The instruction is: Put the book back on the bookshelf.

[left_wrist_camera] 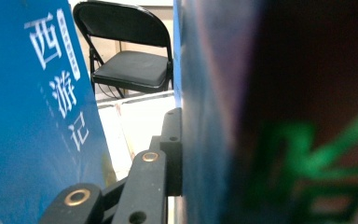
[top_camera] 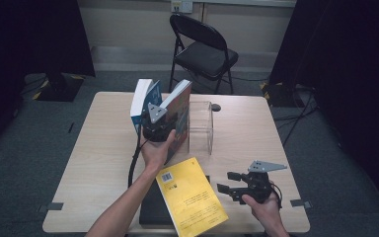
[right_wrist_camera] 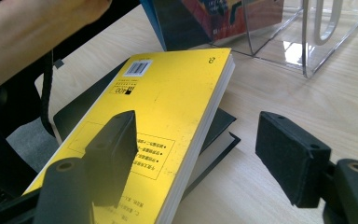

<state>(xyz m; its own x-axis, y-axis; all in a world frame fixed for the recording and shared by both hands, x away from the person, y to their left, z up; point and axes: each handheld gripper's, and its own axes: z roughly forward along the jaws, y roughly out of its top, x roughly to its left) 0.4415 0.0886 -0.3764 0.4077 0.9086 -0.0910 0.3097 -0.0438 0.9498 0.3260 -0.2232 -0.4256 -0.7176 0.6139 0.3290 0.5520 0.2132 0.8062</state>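
Tool [left_wrist_camera: 170, 154] closed between blue book [left_wrist_camera: 32, 107] and dark book [left_wrist_camera: 270, 116].

High view overhead; claw views close, sharing yellow book [top_camera: 191, 197].
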